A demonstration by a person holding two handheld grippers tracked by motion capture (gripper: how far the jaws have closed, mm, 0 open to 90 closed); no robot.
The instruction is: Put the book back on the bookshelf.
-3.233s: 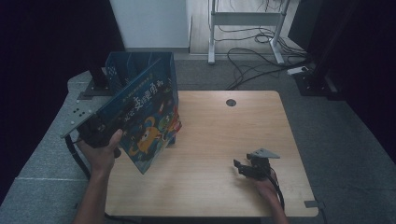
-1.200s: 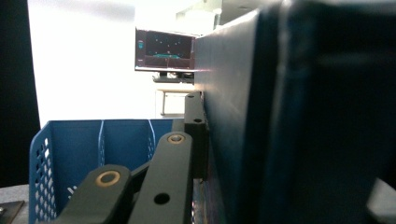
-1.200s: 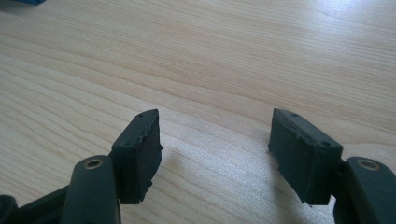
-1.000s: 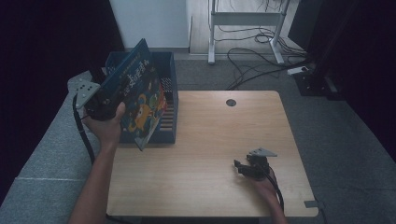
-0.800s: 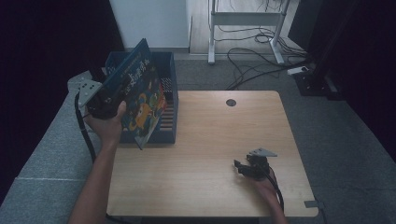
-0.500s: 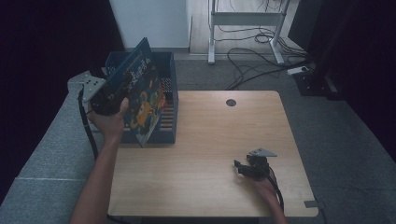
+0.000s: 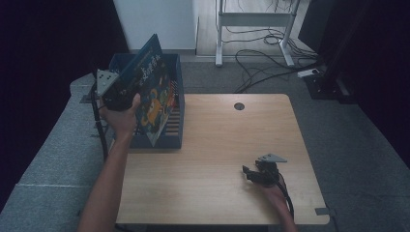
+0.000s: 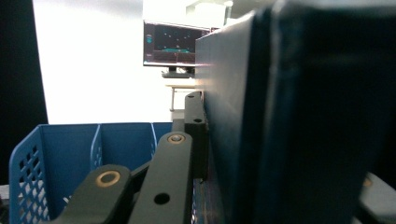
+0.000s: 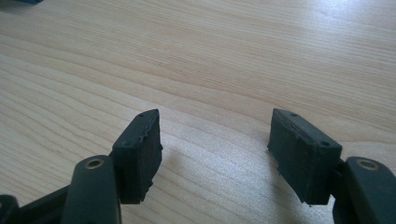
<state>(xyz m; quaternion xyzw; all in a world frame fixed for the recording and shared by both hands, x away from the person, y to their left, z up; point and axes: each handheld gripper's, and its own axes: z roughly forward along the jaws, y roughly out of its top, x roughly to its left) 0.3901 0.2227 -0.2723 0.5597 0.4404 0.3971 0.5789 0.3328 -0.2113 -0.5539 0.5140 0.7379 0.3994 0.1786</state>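
My left tongs (image 7: 126, 92), clamping the picture book (image 7: 153, 94), have carried it over the blue crate (image 7: 175, 140); right tongs (image 9: 215, 154) rest wide.

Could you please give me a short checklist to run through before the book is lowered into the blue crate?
1. Grip on the book: the left gripper is shut on its edge, ok.
2. Book over the crate: it hangs tilted above the opening, ok.
3. Room in the crate: dividers and some content show, but the free slot is hidden, cannot tell.
4. Book upright for the slot: it leans, not ok.
5. Right gripper: open, low over the table, away from the crate, ok.
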